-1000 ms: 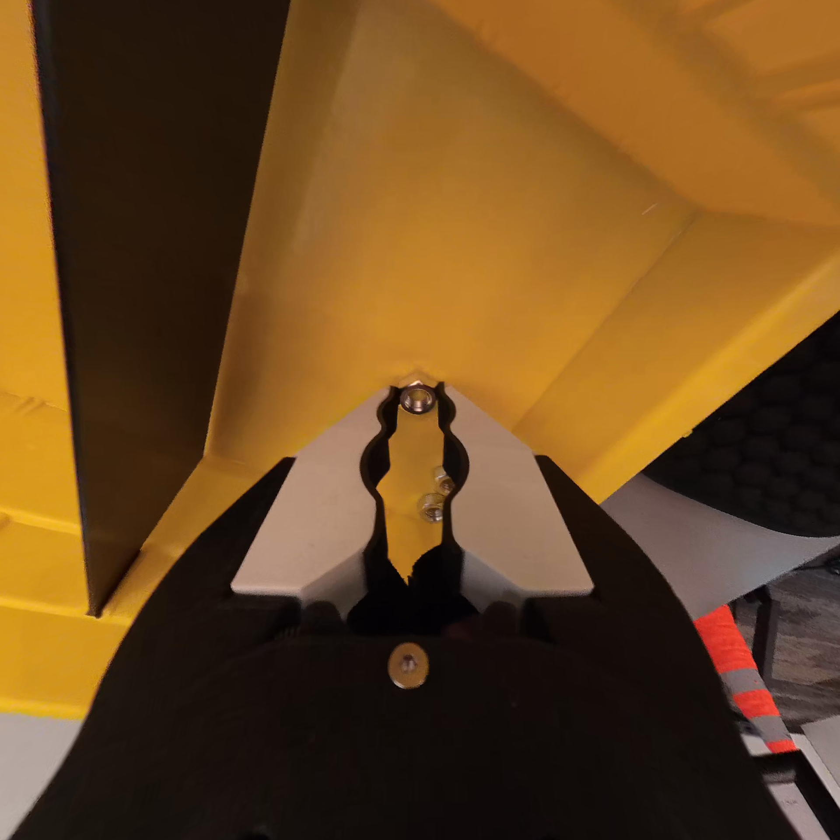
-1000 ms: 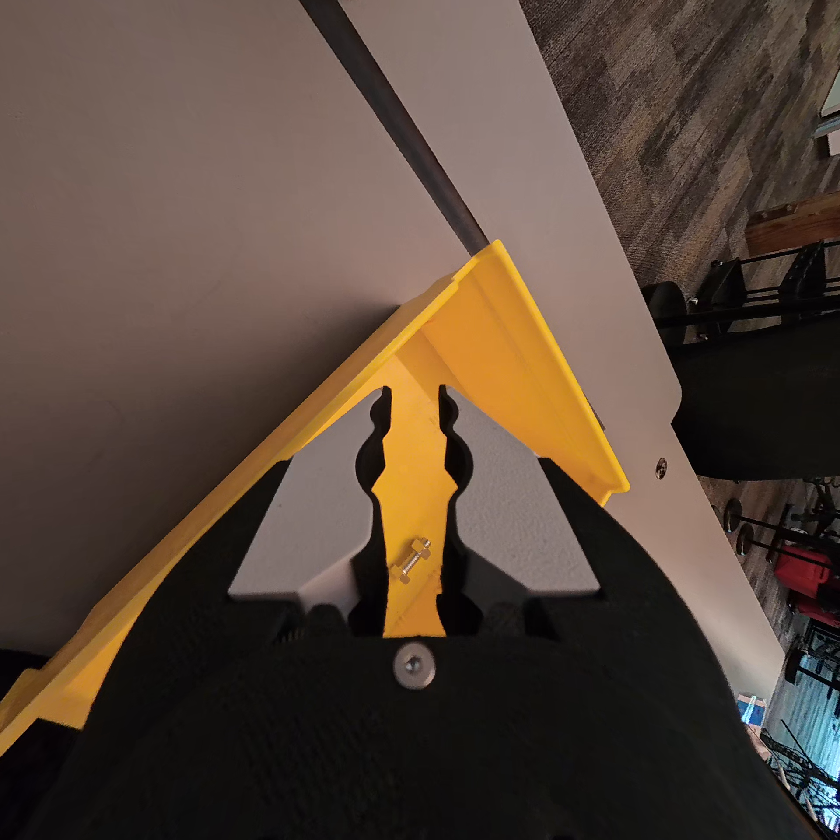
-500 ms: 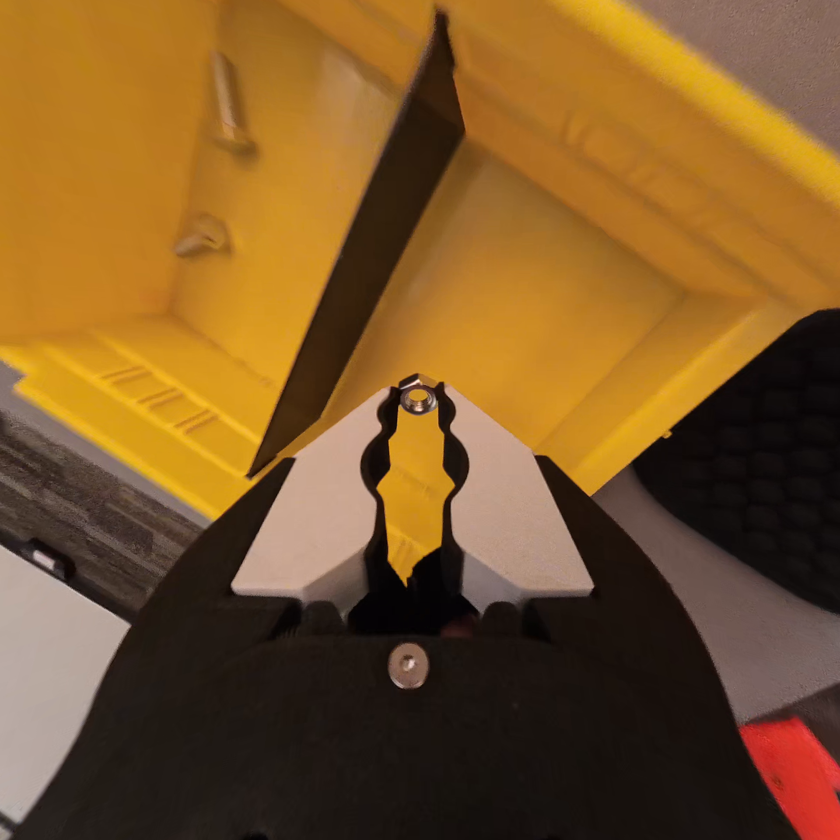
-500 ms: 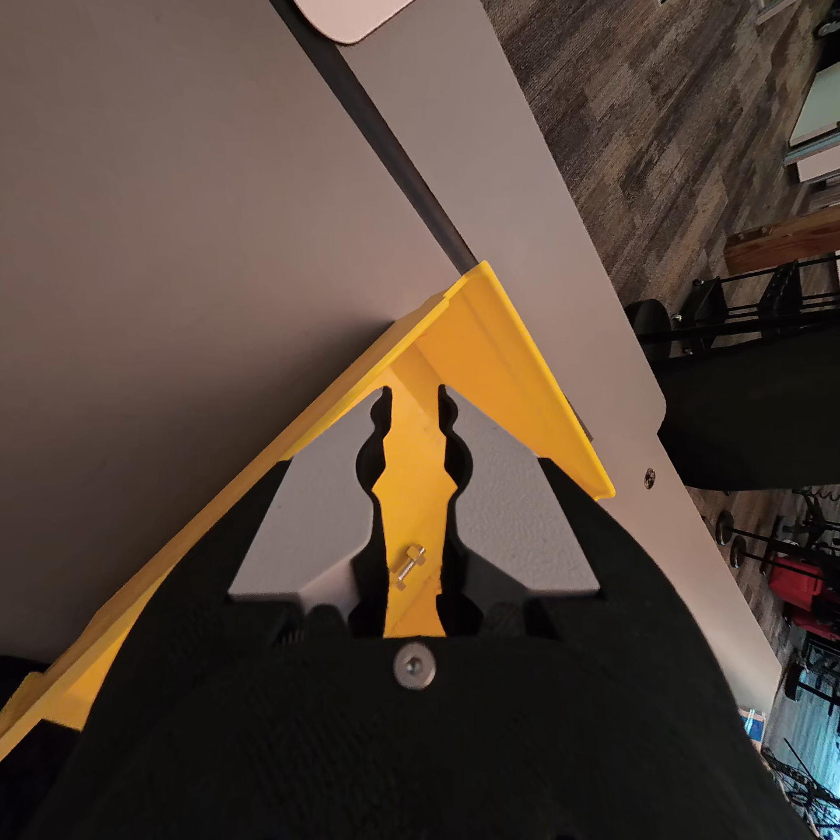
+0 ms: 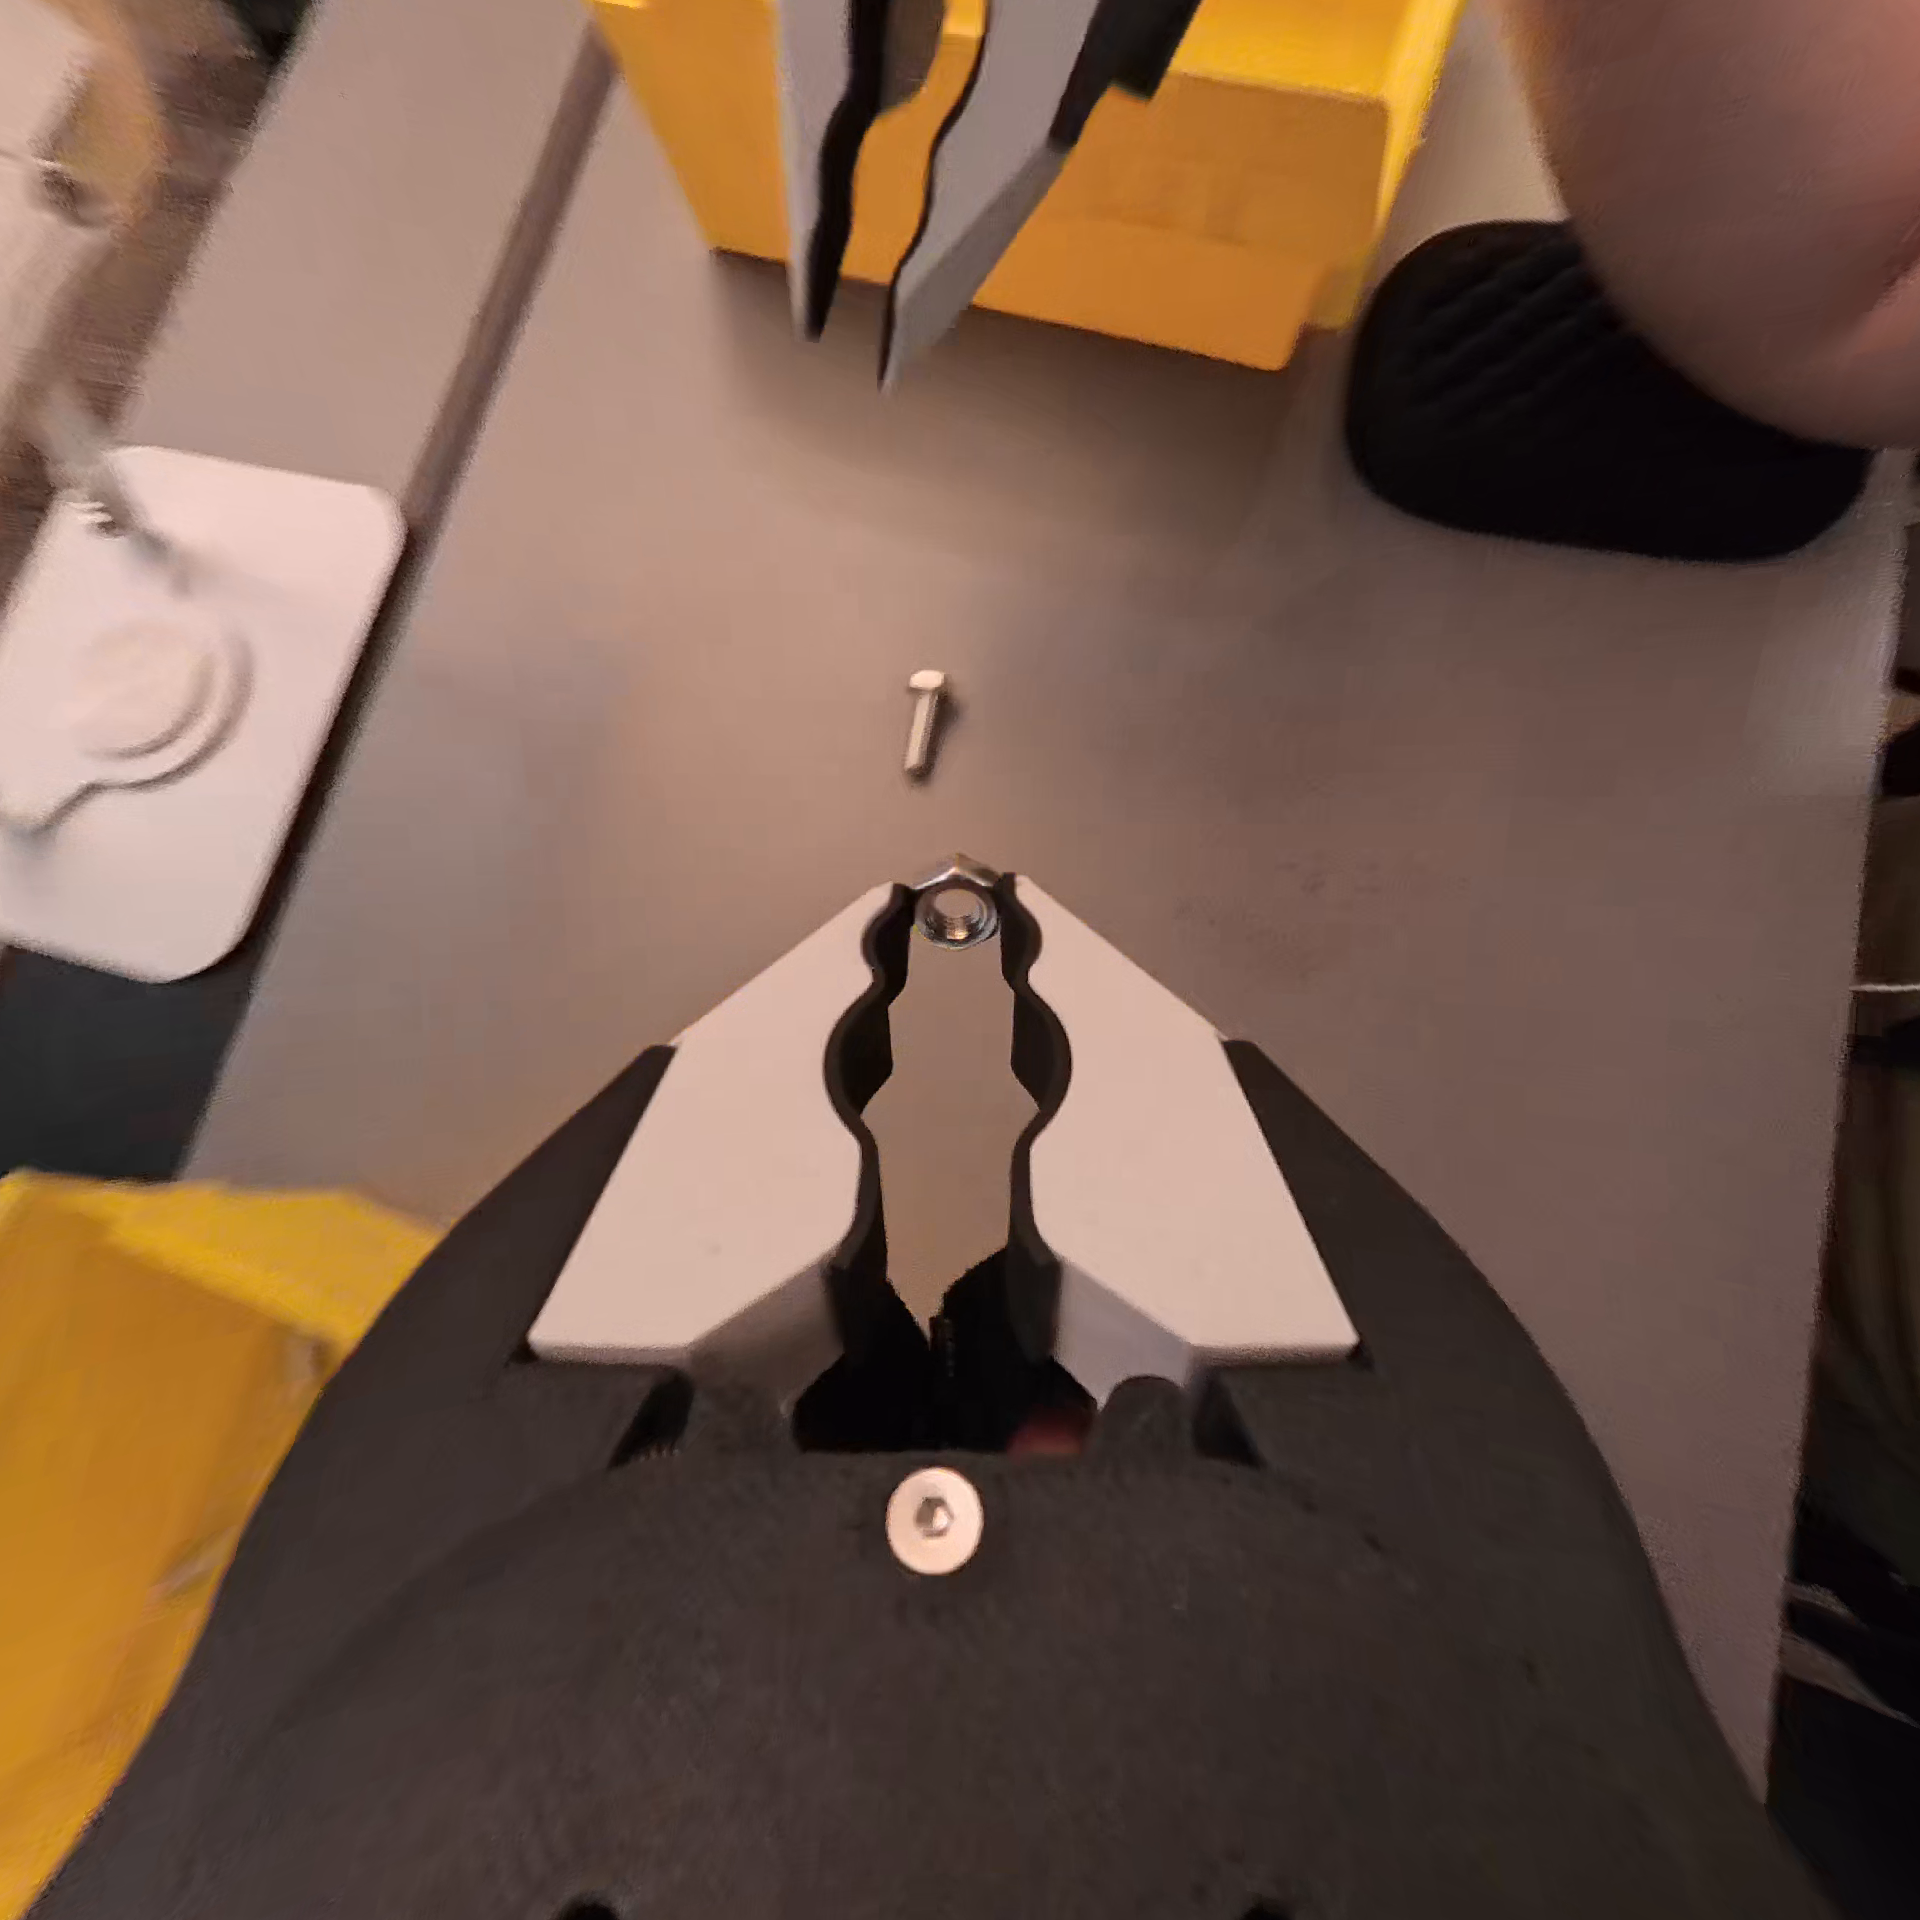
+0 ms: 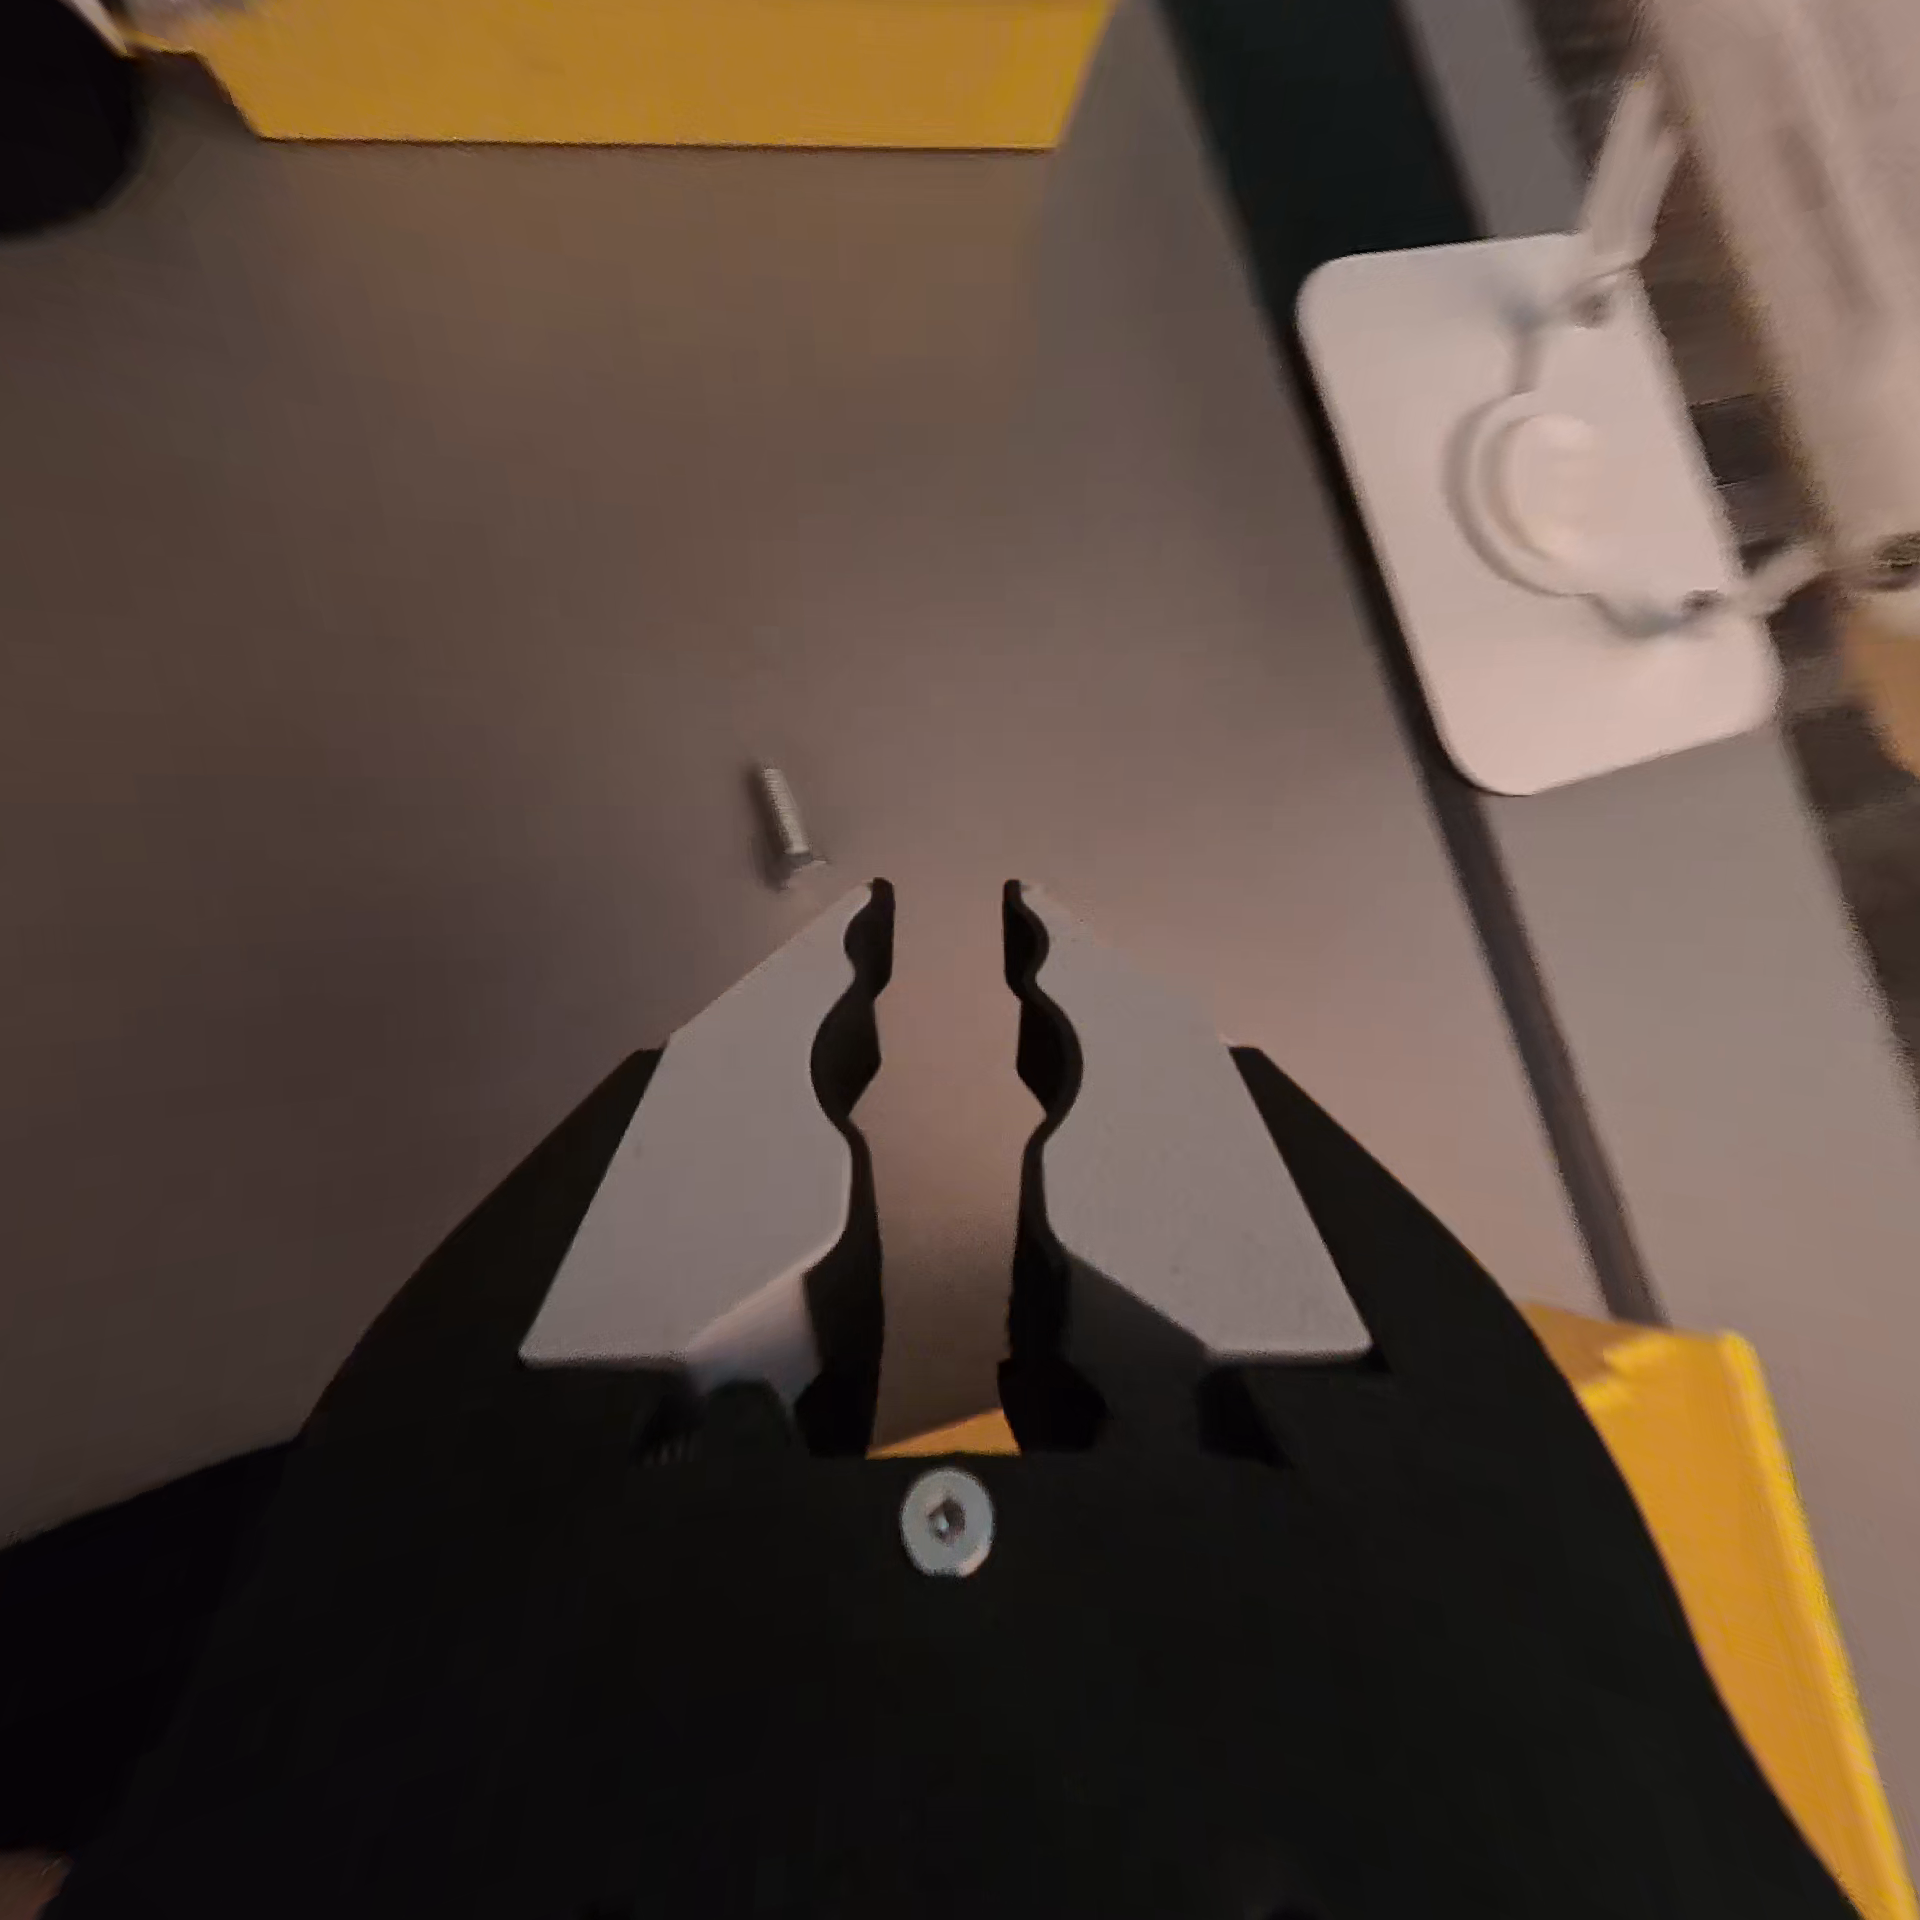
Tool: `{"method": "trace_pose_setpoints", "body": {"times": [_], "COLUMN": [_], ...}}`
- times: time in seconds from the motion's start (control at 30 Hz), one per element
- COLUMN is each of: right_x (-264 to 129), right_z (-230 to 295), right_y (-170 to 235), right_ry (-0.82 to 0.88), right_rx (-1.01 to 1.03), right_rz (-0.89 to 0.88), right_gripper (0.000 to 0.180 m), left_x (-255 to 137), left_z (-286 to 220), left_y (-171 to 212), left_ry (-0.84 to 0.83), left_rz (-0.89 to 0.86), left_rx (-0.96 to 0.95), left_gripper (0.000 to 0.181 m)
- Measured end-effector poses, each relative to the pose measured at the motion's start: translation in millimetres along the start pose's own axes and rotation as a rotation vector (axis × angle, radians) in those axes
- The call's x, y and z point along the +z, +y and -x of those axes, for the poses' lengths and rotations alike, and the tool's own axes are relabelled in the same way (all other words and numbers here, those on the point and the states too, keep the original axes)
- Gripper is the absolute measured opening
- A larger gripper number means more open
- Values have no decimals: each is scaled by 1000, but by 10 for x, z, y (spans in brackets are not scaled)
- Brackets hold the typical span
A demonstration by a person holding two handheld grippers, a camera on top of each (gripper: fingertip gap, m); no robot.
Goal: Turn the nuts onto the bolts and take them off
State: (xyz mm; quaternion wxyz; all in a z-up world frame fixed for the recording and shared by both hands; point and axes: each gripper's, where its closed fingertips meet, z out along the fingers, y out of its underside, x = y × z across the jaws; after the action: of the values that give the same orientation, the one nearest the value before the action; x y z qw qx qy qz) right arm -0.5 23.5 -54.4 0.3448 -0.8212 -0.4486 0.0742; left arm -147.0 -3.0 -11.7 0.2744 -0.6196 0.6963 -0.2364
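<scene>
The left gripper [image 5: 953, 906] pinches a hex nut [image 5: 953, 921], bore facing the camera; the steel bolt [image 5: 921, 723] lies flat on the grey counter [image 5: 1351, 779], head toward the right gripper [image 6: 943, 891], whose jaws are spread.

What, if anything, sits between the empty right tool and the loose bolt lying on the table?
Nothing visible does. The bolt lies alone on the bare grey table, just ahead and left of the open right tool. The left tool, shut on the nut, sits on the bolt's opposite side.
</scene>
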Motion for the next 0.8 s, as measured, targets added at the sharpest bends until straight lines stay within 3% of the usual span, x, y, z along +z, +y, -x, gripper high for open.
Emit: {"method": "trace_pose_setpoints", "body": {"times": [0.1,0.3,0.63,0.8], "right_x": [140,128,265,397], "right_z": [39,174,152,251], "right_y": [92,290,469,351], "right_ry": [-43,-121,-127,-165], "right_rx": [25,10,27,19], "right_rz": [63,138,229,204], "right_gripper": [21,21,22,25], "left_x": [431,1077,1330,1317], "left_z": [-180,-336,-319,-313], "left_y": [125,522,703,671], "left_ry": [145,196,187,187], "left_rz": [112,338,448,404], "left_rx": [-60,-38,1,7], "left_gripper": [15,16,17,34]}}
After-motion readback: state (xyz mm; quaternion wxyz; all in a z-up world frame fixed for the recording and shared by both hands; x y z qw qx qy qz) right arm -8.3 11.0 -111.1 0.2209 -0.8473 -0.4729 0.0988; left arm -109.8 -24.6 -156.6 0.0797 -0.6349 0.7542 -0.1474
